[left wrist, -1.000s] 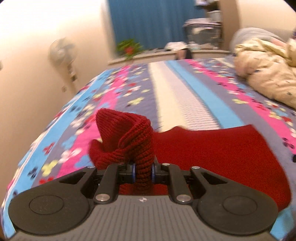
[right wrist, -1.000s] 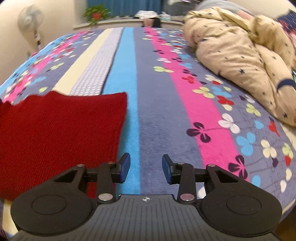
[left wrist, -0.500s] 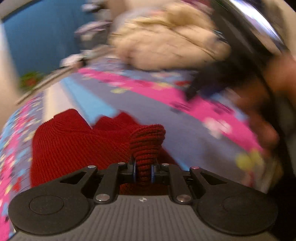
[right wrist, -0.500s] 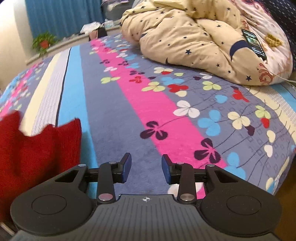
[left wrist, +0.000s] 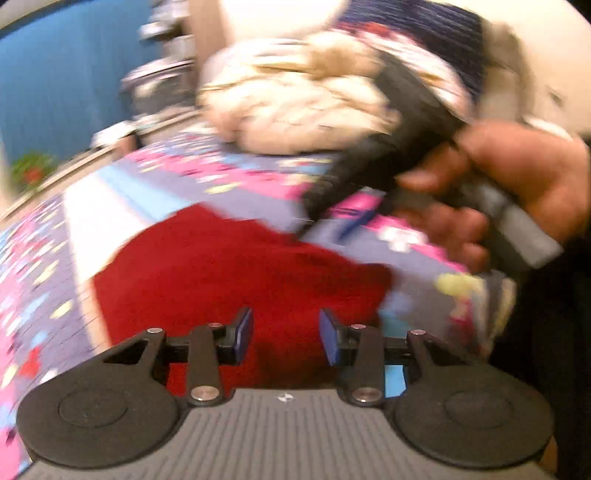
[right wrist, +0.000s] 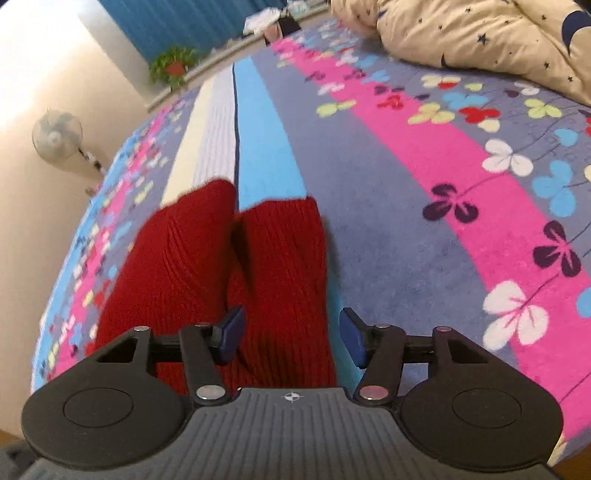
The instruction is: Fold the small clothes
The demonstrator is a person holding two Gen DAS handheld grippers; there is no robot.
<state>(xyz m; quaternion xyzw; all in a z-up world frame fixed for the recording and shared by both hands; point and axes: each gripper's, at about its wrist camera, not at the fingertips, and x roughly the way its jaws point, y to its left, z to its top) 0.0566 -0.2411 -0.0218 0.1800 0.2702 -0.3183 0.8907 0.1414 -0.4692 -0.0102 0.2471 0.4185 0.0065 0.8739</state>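
Lying folded on the flowered bedsheet (right wrist: 388, 206), the red knitted garment (right wrist: 221, 266) is your landmark: in the right wrist view it shows two thick ribbed lobes side by side, with a dark crease between them, stretching from the near edge of the bed toward the pale and light-blue stripes. In the left wrist view the same garment (left wrist: 236, 273) is a blurred red patch spread flat below your fingers.

Your left gripper (left wrist: 286, 336) is above the near part of the red knit with its jaws opening; the blue pads stand apart and press on nothing, though the cloth shows in the gap beneath them. Your right gripper (right wrist: 291, 338) is over the garment's right-hand lobe, jaws also opening and a little wider; the knit's right edge runs up between the pads, but neither pad presses it, so it holds nothing.

Beyond the garment to the right in the left wrist view, your right hand (left wrist: 517, 192) grips the grey handle of the other tool, heavily blurred. Past the garment's far side, a cream quilt (right wrist: 480, 33) with small dark stars lies heaped on the bed. Further off behind the garment stands a potted plant (right wrist: 173, 66) on a ledge before a blue curtain (right wrist: 177, 18), and to the garment's left a fan (right wrist: 57, 134) stands by the wall.
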